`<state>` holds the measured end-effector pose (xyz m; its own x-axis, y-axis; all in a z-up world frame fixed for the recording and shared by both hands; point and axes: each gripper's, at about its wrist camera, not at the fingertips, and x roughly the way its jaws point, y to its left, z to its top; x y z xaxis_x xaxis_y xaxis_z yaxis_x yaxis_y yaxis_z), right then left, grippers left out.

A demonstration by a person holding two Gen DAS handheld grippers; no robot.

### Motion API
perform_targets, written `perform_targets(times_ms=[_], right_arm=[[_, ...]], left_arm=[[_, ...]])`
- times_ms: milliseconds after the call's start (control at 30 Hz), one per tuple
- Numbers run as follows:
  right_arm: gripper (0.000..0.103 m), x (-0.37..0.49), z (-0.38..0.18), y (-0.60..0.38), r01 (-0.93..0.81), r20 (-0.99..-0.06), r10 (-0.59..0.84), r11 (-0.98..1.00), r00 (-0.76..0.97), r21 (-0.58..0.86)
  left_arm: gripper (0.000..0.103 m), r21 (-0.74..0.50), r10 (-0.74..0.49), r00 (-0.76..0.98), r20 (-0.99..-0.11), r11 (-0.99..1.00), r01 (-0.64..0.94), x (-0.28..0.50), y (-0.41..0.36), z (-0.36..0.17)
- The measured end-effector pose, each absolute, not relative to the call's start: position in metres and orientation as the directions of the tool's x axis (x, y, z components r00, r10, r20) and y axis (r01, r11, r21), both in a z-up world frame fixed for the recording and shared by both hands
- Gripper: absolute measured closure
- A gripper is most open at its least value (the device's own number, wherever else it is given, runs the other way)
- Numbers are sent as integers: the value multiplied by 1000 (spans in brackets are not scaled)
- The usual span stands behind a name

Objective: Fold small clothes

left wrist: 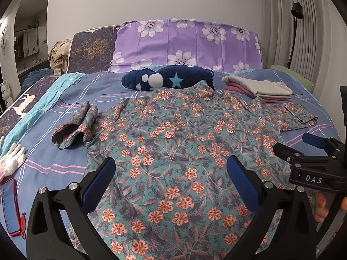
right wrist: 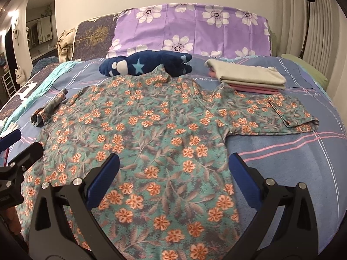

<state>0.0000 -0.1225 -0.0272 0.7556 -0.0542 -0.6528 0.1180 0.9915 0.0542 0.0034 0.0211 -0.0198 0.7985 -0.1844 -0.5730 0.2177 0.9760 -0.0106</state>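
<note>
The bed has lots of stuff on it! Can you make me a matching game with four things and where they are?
Things:
1. flowery shirt
2. blue soft toy
3. folded pile
4. red phone

Places:
A. far right, behind the shirt's sleeve
B. left edge, near the white gloves
C. spread flat in the middle
D. at the shirt's collar

Pairs: 1-C, 2-D, 3-A, 4-B
</note>
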Motion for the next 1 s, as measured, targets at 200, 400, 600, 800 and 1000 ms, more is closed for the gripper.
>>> perform_targets(times_ms=[200, 400, 600, 800, 1000], right_arm=[[2, 0, -27, -121, 113, -652, -47, 992, 757, 60], [2, -1, -26, -118, 108, -651, -50, 993, 758, 49], [2, 0, -26, -117, 107, -657, -54, 993, 752, 40], [4, 1, -25, -116, 102, -659, -55, 994, 750, 33], [20, 3, -24, -114, 88, -666, -46, 996, 744, 30]], left_arm=[[1, -12, -187, 795, -577, 975, 221, 4, 23, -22], [1, -11, -187, 791, -583, 975, 222, 5, 24, -24], [1, -46, -191, 773, -604, 978, 205, 11, 32, -29], [1, -68, -194, 766, -612, 979, 194, 12, 37, -30], [1, -57, -198, 774, -601, 977, 205, 11, 36, -27]])
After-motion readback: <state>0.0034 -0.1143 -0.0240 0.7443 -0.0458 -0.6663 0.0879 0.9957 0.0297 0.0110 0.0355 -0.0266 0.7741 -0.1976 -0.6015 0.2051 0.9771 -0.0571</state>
